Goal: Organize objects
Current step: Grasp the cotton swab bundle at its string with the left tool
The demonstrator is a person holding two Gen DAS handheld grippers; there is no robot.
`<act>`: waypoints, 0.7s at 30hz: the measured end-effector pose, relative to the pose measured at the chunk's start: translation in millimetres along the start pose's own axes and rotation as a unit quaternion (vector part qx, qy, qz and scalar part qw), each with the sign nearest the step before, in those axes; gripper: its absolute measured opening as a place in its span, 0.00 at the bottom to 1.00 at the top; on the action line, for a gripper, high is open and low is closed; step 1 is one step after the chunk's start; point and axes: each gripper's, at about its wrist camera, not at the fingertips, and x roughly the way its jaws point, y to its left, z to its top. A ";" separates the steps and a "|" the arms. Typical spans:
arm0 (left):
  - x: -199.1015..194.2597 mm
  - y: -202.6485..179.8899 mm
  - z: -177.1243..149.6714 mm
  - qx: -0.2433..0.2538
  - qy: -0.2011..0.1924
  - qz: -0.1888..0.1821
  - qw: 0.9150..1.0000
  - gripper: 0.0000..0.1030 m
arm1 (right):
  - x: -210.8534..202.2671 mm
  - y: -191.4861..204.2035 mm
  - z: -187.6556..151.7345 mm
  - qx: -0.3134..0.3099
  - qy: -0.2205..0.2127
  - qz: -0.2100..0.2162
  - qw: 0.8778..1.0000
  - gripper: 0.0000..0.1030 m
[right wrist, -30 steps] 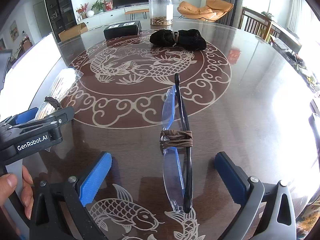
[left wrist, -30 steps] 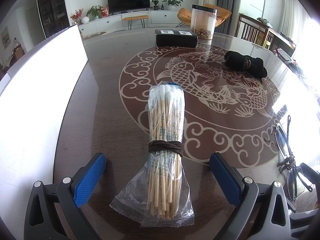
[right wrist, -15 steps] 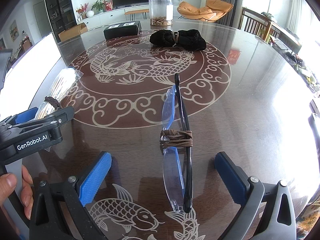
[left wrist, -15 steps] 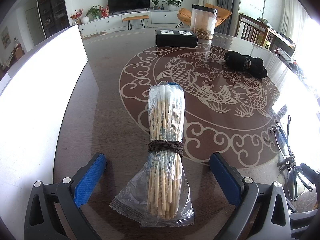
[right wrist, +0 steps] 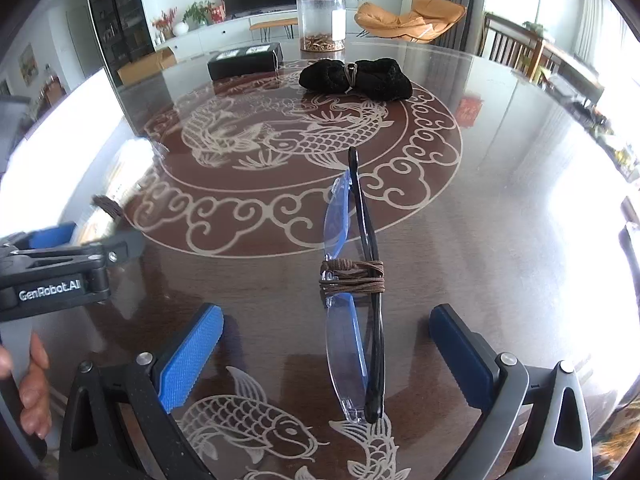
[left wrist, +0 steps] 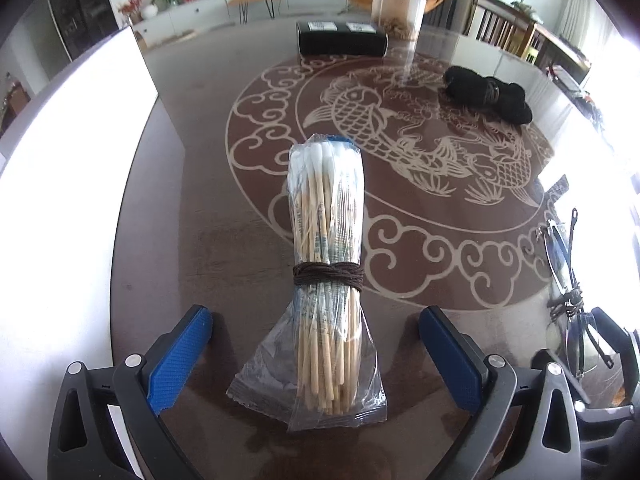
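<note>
A clear bag of cotton swabs [left wrist: 326, 264], bound with brown cord, lies on the dark table between the fingers of my left gripper [left wrist: 316, 350], which is open and not touching it. Folded glasses [right wrist: 354, 280] with blue-tinted lenses, also bound with brown cord, lie between the fingers of my right gripper [right wrist: 326, 344], which is open and apart from them. The glasses also show at the right edge of the left wrist view [left wrist: 566, 280]. The left gripper body [right wrist: 60, 268] shows at the left of the right wrist view.
A black fabric bundle [right wrist: 356, 78] lies further back on the fish-patterned table [right wrist: 500, 184]. A black box [left wrist: 342, 38] and a clear jar [left wrist: 396, 6] stand at the far edge. A bright white surface [left wrist: 60, 180] borders the table's left side.
The left gripper has shifted slightly in the right wrist view, where it looks blurred. The swabs and glasses have not moved.
</note>
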 end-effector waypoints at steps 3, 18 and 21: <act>3.1 -1.4 6.2 0.014 -0.004 -0.004 1.000 1.00 | -7.2 -26.2 5.6 0.068 -0.001 0.078 0.995 1.00; -48.0 -11.4 -35.9 0.026 -0.099 -0.083 0.991 0.27 | 1.6 -6.2 35.1 -0.032 0.064 0.049 0.996 0.26; -71.5 -7.5 -42.3 0.017 -0.112 -0.109 0.988 0.27 | -20.1 -10.6 34.6 -0.017 0.044 0.060 0.997 0.26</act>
